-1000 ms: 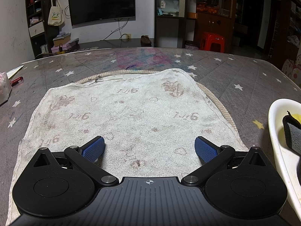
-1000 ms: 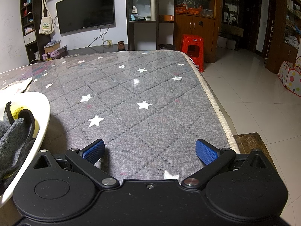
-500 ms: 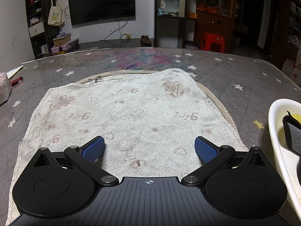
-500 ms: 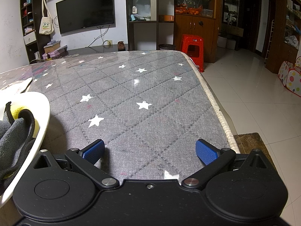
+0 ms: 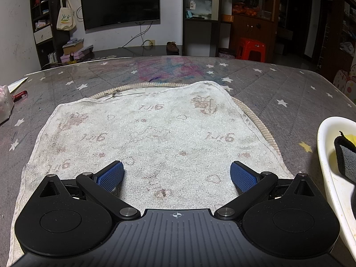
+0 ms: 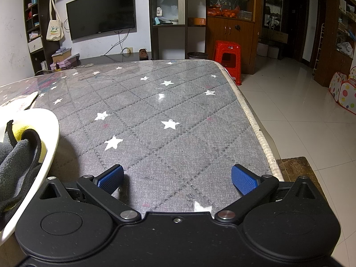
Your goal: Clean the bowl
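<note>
A white bowl sits at the right edge of the left wrist view and at the left edge of the right wrist view. A grey cloth with black trim lies in it over something yellow. My left gripper is open and empty, low over a stained white towel, left of the bowl. My right gripper is open and empty over the bare grey star-patterned table cover, right of the bowl.
The table's right edge drops to a tiled floor. A woven mat lies under the towel. A red pen and a plastic packet lie at the far left. A red stool stands beyond the table.
</note>
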The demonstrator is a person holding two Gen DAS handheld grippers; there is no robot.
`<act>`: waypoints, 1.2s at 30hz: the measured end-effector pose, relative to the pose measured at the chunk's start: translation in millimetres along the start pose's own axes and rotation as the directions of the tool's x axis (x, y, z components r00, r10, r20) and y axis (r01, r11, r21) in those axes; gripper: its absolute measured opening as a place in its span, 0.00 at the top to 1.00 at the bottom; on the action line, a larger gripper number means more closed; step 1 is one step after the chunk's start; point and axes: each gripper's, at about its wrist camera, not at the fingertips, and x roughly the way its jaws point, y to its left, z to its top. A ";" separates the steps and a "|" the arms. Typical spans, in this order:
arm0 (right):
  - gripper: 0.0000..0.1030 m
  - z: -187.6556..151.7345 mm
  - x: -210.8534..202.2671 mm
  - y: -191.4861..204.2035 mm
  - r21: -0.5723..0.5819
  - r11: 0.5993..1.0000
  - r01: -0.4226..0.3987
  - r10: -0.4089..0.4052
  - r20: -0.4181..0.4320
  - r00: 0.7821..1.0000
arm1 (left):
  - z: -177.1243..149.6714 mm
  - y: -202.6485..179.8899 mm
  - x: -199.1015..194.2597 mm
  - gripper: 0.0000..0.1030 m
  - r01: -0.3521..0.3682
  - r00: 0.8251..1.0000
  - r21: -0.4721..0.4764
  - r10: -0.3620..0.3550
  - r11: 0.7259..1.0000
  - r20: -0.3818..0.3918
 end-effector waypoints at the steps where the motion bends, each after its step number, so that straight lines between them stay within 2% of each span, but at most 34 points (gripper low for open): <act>1: 0.00 0.0 -0.1 -0.1 0.000 1.000 0.000 0.000 0.000 1.000 | 0.0 -0.5 0.2 0.00 0.000 1.000 0.000 0.000 1.000 0.000; 36: 0.00 -1.8 0.9 3.6 0.009 1.000 -0.007 0.007 0.000 1.000 | -0.6 1.6 -0.1 0.00 0.005 1.000 -0.005 -0.005 1.000 0.001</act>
